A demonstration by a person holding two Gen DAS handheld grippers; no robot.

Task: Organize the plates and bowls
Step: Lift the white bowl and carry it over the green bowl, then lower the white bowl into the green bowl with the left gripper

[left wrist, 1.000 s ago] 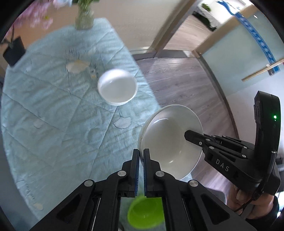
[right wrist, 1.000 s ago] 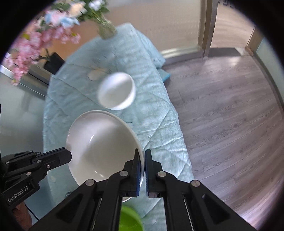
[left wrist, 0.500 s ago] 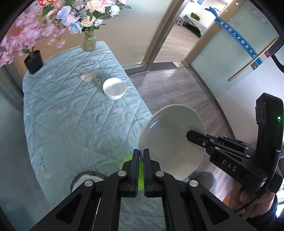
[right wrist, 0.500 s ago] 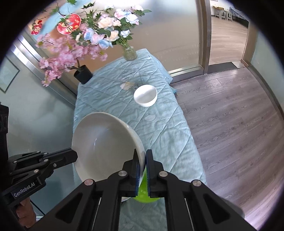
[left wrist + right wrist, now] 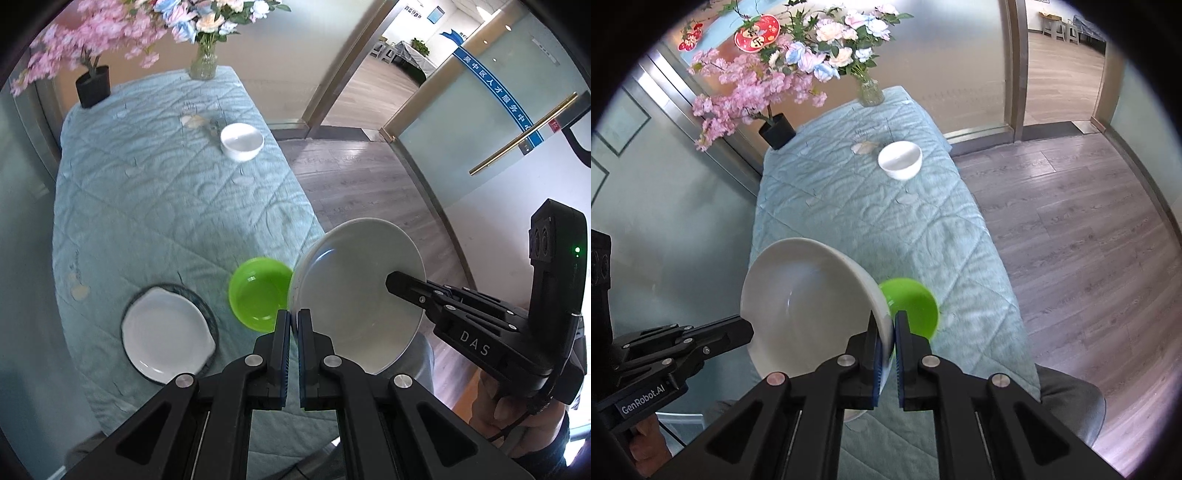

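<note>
White plate (image 5: 354, 291), large and shallow, is up in the air above the near end of the surface (image 5: 166, 206), tilted, with both tools clamped on its rim. Left tool (image 5: 294, 317) has its jaws closed tight on the plate's left edge, the blue pads nearly meeting over the thin rim; right tool (image 5: 891, 325) is likewise closed on the opposite edge, and in the left wrist view its black fingers reach onto the plate from the right. Relative to the held plate, a green bowl (image 5: 258, 291) sits on the quilted pale-blue cloth just beside and below its left edge, partly hidden by it in the right wrist view. Further left of the plate lies a white dish with small ear handles (image 5: 166, 336), resting on a dark round plate (image 5: 207, 314) whose rim shows around it. Well beyond the held plate, toward the far end of the surface, stands a small white bowl (image 5: 242, 142). Farther still are a glass vase of flowers (image 5: 203, 64) and a black pot with pink blossoms (image 5: 93, 88). A person's hand (image 5: 517, 417) grips the right tool's handle.
</note>
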